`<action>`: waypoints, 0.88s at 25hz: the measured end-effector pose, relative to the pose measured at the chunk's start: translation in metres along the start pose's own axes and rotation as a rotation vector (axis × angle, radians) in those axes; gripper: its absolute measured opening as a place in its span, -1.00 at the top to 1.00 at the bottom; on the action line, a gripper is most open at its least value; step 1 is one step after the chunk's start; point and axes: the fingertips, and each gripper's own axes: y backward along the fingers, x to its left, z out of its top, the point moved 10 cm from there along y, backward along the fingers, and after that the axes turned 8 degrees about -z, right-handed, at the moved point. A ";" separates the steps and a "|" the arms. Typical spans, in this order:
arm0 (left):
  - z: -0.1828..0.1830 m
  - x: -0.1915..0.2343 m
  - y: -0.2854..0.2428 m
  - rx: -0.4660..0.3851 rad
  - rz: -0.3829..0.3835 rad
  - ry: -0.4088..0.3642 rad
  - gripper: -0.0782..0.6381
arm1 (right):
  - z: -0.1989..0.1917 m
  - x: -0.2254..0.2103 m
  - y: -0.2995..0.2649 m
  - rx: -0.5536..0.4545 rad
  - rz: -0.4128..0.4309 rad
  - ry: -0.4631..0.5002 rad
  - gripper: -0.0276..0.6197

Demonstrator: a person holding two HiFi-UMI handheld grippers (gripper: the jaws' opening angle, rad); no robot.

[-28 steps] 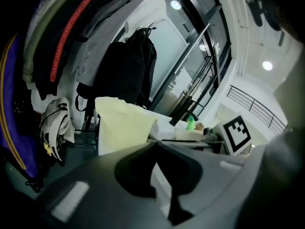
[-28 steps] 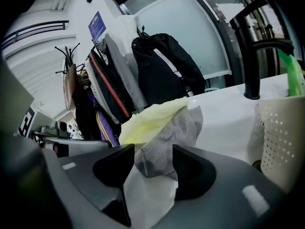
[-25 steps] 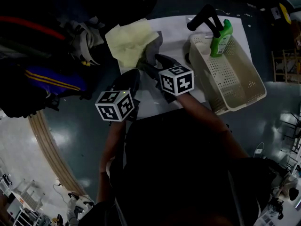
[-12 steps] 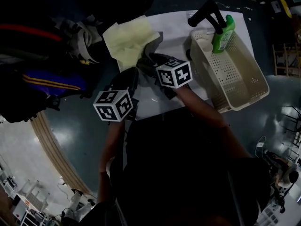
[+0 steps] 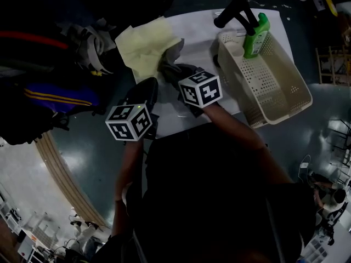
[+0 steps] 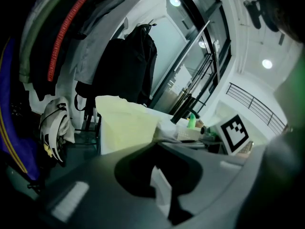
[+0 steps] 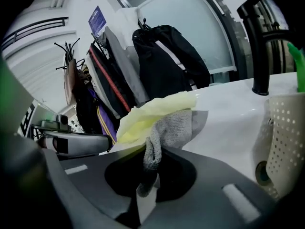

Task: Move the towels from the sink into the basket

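White sink top (image 5: 200, 29) fills the upper middle of the head view, with both towels bunched at its left edge. My right gripper (image 5: 174, 71) has just been closing and now pinches a fold of the grey towel (image 7: 172, 124), which is partly tucked under the yellow towel (image 5: 143, 44). My left gripper (image 5: 147, 89) is pressed together on nothing, lower left of the pile. The basket (image 5: 285, 100) lies off to the upper right, so the right hand's nearer. I'd guess lift, then swing right.

Bare white sink surface (image 5: 200, 34) at upper centre open between yellow towel (image 5: 145, 45) and basket (image 5: 269, 84); black faucet (image 5: 237, 11), green bottle (image 5: 256, 33) crowd basket's upper end; hanging clothes (image 5: 60, 64) block left
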 end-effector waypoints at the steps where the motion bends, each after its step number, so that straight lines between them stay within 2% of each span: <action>1: 0.000 -0.002 0.000 -0.001 0.000 0.000 0.76 | 0.000 0.000 0.003 -0.002 -0.004 -0.001 0.83; 8: -0.004 -0.015 -0.001 -0.008 -0.001 -0.006 0.76 | 0.001 0.006 0.025 0.001 -0.034 0.031 0.86; 12: -0.006 -0.023 0.001 -0.020 0.006 -0.007 0.76 | 0.005 0.011 0.042 -0.033 -0.044 0.076 0.86; 22: -0.005 -0.060 -0.002 -0.066 -0.015 -0.025 0.76 | 0.014 0.014 0.086 -0.099 -0.016 0.107 0.86</action>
